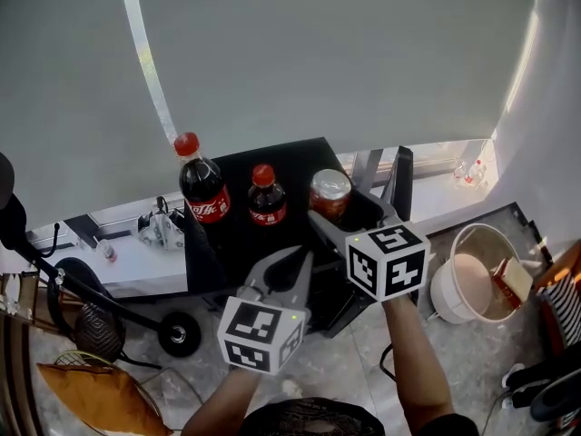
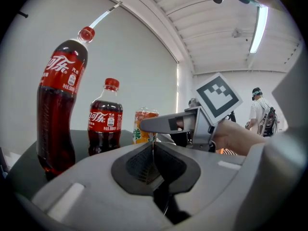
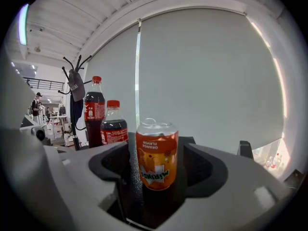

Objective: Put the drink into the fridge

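On the black fridge top (image 1: 290,157) stand a tall cola bottle (image 1: 201,189), a small cola bottle (image 1: 267,198) and an orange soda can (image 1: 329,193). My right gripper (image 1: 349,209) is open, one jaw on each side of the can (image 3: 156,160), with a gap at both pads; the can's print reads upside down. Both colas (image 3: 95,114) (image 3: 114,124) stand to the left behind it. My left gripper (image 1: 292,260) is shut on nothing, below the small bottle and short of the fridge. From it I see the tall cola (image 2: 60,105), the small one (image 2: 106,121) and the can (image 2: 144,129).
A grey roller blind fills the wall behind the fridge. A white bucket (image 1: 477,284) sits on the floor to the right. A black wheeled stand (image 1: 177,332) and an orange cushion (image 1: 95,393) lie to the left. A coat rack (image 3: 75,88) stands further left.
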Motion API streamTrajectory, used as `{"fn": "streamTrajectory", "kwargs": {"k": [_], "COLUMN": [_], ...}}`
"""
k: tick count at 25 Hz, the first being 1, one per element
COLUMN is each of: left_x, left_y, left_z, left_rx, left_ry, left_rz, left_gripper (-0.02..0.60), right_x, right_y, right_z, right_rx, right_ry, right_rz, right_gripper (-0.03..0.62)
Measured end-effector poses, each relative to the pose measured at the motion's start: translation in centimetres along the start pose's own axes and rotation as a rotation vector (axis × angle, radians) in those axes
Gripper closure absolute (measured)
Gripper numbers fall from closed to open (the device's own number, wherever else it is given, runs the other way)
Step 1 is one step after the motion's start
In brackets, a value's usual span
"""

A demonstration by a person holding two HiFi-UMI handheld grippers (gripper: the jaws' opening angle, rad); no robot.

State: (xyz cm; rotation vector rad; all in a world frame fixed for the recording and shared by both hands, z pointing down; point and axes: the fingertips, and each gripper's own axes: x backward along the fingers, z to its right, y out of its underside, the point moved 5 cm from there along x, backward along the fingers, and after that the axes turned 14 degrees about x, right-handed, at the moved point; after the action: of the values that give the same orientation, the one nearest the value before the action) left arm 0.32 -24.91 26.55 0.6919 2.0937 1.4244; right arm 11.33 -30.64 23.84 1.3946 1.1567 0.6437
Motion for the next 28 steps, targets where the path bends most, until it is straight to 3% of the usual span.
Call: {"fn": "streamTrajectory", "kwargs": {"k": [8, 14, 28], "left_x": [-0.2, -0.2, 1.4], "left_y": [0.0, 0.1, 1.2], "left_z": [0.1, -0.1, -0.9], "left_rx": [0.014, 0.025, 0.056], "left_ry": [0.02, 0.004, -0.123], "left_rz": [-0.005, -0.004, 0.028], "left_gripper": [0.578, 0.58, 0.58], "right_x": [-2.3, -2.7, 0.1], "right_y": [-0.1, 0.0, -1.2], "right_z": [0.6, 0.6, -1.5], "right_rx": [0.032, 0.056, 0.079], "right_ry": [-0.046, -0.049, -0.107], "right_rz": [-0.011, -0.018, 0.041], "right_gripper": [0.237, 0.27, 0.27]}}
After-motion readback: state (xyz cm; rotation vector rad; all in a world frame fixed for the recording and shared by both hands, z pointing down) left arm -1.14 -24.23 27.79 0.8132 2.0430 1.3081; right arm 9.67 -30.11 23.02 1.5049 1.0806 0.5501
